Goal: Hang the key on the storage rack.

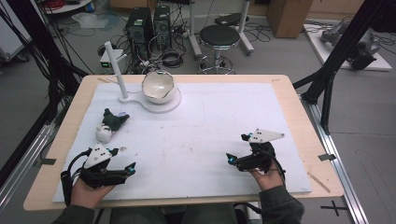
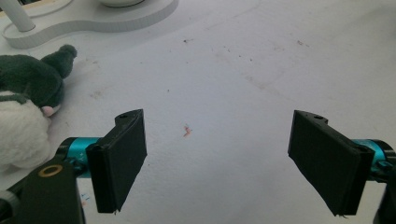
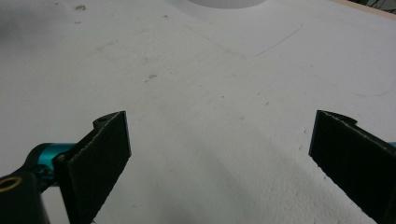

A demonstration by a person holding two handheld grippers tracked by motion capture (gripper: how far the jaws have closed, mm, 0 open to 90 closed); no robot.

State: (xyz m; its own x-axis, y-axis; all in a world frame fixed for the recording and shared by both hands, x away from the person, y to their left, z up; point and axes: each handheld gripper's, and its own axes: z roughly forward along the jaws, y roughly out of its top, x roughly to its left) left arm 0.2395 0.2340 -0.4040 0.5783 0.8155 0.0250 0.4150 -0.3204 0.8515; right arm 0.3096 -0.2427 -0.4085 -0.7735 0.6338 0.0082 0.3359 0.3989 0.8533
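- White foam sheet (image 1: 210,135) covers a wooden table (image 1: 299,112), stained in spots.
- Lower left of high view: left gripper (image 1: 125,161), held in a hand (image 1: 86,191), resting on the sheet; in the left gripper view its jaws stand wide apart, nothing between them.
- Left centre: plush toy (image 1: 109,125), dark green over white, lying on the sheet just above the left gripper; same toy at left edge of left gripper view (image 2: 28,112), beside the jaw, not touching.
- Upper centre-left: white bowl (image 1: 158,87) on a white stand base (image 1: 159,105) with upright white post (image 1: 116,70).
- Lower right: right gripper (image 1: 237,148), hand (image 1: 267,177) below it, on the sheet; right gripper view shows jaws spread wide, holding nothing.
- Upper centre background: black stool (image 1: 219,39), PC towers (image 1: 148,25) on the floor.
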